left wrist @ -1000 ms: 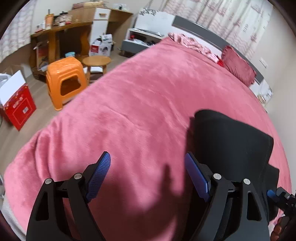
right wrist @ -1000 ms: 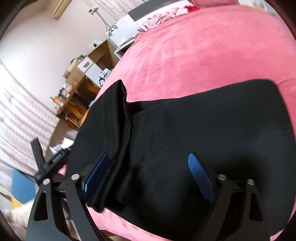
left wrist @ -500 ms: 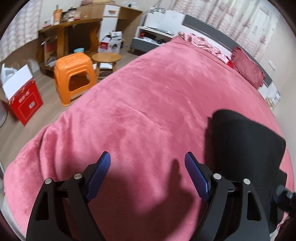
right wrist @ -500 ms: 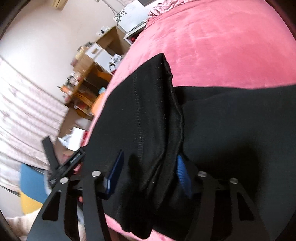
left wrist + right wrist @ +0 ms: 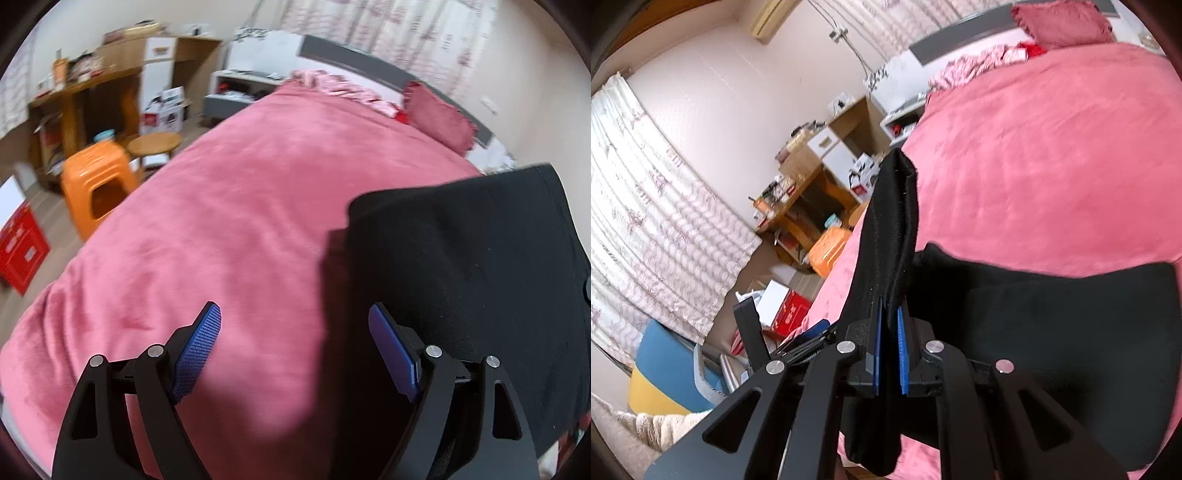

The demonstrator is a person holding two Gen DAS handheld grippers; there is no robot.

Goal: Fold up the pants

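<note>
Here the right tool (image 5: 889, 347) pinches the black pants (image 5: 1052, 332) above the bed (image 5: 1052, 147).

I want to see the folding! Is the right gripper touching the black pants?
Touching. The right wrist view shows the right gripper shut, its blue pads pinching a raised fold of the black pants.

The right gripper (image 5: 891, 325) has its jaws clamped together on a raised fold of the black pants (image 5: 1052, 332), angled downward. The left gripper (image 5: 295, 332) also tilts downward, its jaws spread wide with nothing between them.
</note>
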